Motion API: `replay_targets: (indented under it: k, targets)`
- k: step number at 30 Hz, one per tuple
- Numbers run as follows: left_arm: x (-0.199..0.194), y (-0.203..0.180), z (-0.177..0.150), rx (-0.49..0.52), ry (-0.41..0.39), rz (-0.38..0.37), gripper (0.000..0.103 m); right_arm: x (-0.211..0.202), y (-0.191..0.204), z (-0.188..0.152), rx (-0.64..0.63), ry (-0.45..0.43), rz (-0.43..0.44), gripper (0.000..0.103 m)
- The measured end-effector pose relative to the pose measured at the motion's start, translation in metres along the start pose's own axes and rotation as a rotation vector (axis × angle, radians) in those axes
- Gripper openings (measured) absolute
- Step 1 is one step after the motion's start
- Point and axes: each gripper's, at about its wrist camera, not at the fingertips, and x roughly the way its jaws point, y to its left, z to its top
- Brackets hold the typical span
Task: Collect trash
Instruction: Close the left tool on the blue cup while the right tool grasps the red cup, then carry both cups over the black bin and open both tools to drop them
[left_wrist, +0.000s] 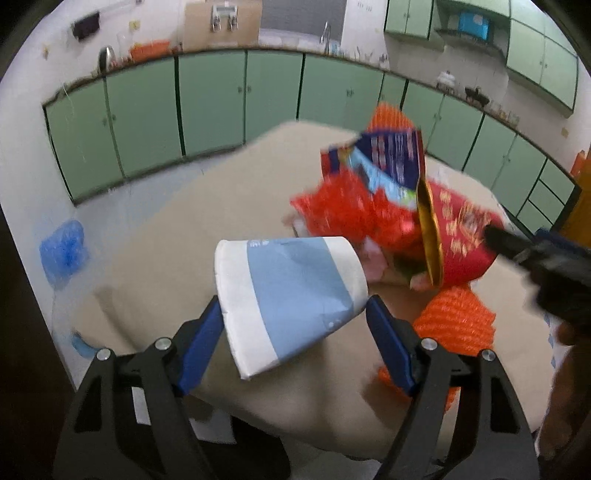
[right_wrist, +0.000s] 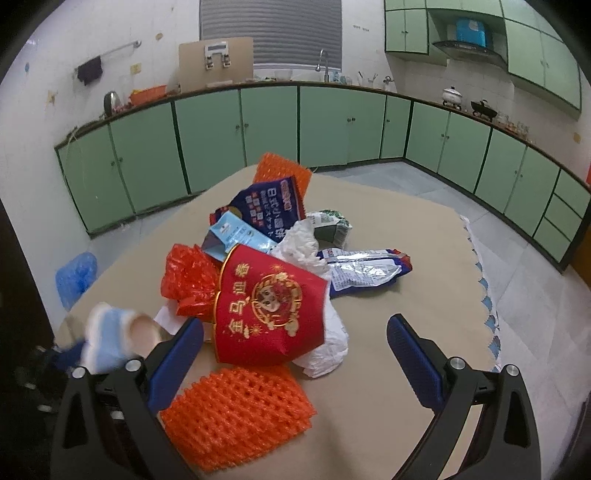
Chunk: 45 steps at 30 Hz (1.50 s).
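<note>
Two claws: left claw (left_wrist: 295, 314) pinching paper cup (left_wrist: 291, 295); right claw (right_wrist: 295, 354) spread over wrapper pile (right_wrist: 273, 302).

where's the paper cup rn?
In the left tongs, held between the blue pads, tilted, above the near table edge and left of the trash pile; the right wrist view shows the paper cup blurred at far left.

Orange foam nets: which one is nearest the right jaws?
The orange foam net by the right gripper's left finger; the other lies behind the pile.
</note>
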Motion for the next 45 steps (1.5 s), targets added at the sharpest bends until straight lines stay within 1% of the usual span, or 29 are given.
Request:
replay_targets:
  k: [2,5,7,14,15,16,17,19,25,28,33,36,39,44,45]
  targets:
    - [-0.008,0.006,0.005,0.010,-0.034,0.029,0.075,0.009,0.005,-0.002,-0.002,0.016,-0.018,0.097]
    - [-0.010,0.016,0.010,-0.005,-0.043,0.019,0.075,0.022,0.013,-0.004,0.001,0.039,-0.035,0.097]
    - [-0.009,0.021,0.015,-0.001,-0.056,0.026,0.075,0.027,0.018,-0.005,-0.008,0.043,-0.052,0.097]
    - [0.001,0.036,0.026,-0.027,-0.053,0.014,0.075,0.039,0.024,-0.006,-0.013,0.057,-0.108,0.097]
    - [0.001,0.037,0.027,-0.028,-0.053,0.015,0.075,0.041,0.022,-0.006,-0.006,0.059,-0.113,0.093]
    - [0.002,0.037,0.028,-0.028,-0.052,0.013,0.075,0.042,0.019,-0.006,0.005,0.068,-0.099,0.080]
    - [0.001,0.038,0.028,-0.028,-0.053,0.011,0.075,0.043,0.017,-0.006,0.019,0.075,-0.089,0.080]
    - [0.001,0.038,0.028,-0.025,-0.055,0.015,0.075,0.039,0.011,-0.007,0.047,0.056,-0.077,0.079]
    - [-0.008,0.036,0.028,-0.020,-0.066,0.009,0.075,0.012,-0.006,-0.003,0.084,0.016,-0.065,0.079]
    - [-0.016,0.030,0.028,-0.010,-0.076,0.000,0.075,-0.008,-0.021,-0.003,0.117,-0.002,-0.061,0.079]
    - [-0.035,0.017,0.030,0.018,-0.098,-0.027,0.075,-0.049,-0.051,-0.011,0.153,-0.035,-0.087,0.079]
    - [-0.048,0.001,0.028,0.045,-0.108,-0.058,0.075,-0.076,-0.074,-0.022,0.174,-0.044,-0.118,0.080]
    - [-0.062,-0.023,0.022,0.091,-0.116,-0.099,0.075,-0.100,-0.097,-0.037,0.208,-0.043,-0.151,0.080]
    - [-0.079,-0.071,0.009,0.164,-0.113,-0.193,0.075,-0.136,-0.140,-0.065,0.276,-0.037,-0.230,0.080]
    - [-0.083,-0.085,0.005,0.187,-0.112,-0.221,0.075,-0.142,-0.150,-0.073,0.295,-0.032,-0.245,0.080]
